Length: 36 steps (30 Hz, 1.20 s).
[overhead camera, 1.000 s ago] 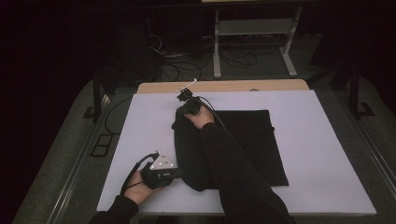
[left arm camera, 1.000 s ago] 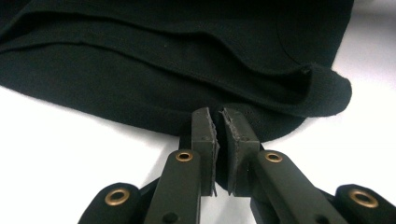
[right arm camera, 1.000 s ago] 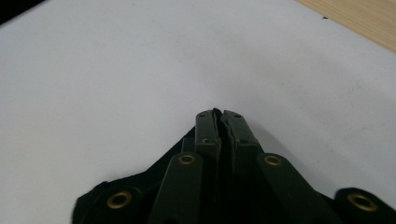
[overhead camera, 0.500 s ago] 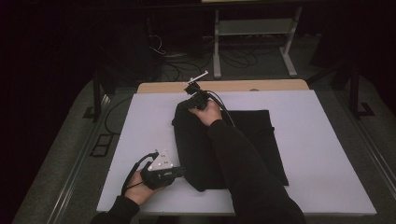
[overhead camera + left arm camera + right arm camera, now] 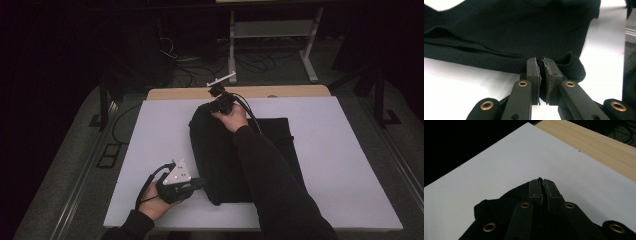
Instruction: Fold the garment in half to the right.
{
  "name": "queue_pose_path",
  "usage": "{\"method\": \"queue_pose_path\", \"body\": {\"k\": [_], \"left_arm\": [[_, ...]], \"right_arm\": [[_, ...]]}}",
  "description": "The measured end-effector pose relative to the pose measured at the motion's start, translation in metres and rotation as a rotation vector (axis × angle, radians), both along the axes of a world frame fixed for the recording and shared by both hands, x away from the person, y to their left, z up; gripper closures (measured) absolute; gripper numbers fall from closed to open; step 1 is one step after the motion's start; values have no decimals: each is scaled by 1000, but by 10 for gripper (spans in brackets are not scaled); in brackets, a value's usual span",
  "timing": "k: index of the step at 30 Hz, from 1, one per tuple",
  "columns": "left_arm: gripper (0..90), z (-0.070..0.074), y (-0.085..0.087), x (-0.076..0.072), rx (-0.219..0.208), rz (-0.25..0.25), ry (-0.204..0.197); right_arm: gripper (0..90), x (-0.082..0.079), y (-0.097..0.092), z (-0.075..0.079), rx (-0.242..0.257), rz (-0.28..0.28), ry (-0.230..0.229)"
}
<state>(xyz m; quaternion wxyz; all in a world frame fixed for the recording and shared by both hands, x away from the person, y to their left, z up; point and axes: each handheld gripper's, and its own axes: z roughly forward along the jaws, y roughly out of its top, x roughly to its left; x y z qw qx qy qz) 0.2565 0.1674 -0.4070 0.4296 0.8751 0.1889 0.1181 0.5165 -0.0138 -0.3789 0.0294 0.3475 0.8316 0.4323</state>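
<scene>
A black garment lies on the white table cover, partly folded. My left gripper is at the garment's near left corner, shut on a fold of its hem. The jaws meet with cloth pinched between them in the left gripper view. My right gripper is at the garment's far end, lifted a little above the table, shut on the black cloth. In the right gripper view the cloth hangs under the closed jaws. The person's right sleeve lies across the garment.
A strip of the wooden tabletop shows beyond the white cover's far edge. Behind the table stand a metal frame and cables on the dark floor. The right half of the cover is bare.
My right gripper has risen and moved toward the right and far side, drawing the garment's far end with it. The left gripper has stayed near the front corner, lifting slightly.
</scene>
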Motion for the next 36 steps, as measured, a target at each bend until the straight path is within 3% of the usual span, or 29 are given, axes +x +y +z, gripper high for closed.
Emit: {"method": "queue_pose_path", "body": {"k": [8,24,36], "left_arm": [[826,9,-29,-1,-8,-46,-42],[826,17,-75,9,-14,-133,-68],[827,28,-105,18,-54,-171,-81]], "right_arm": [[842,-2,-21,7,5,-20,3],[842,-6,-74,13,49,-84,11],[842,-6,-113,12,90,-131,23]]}}
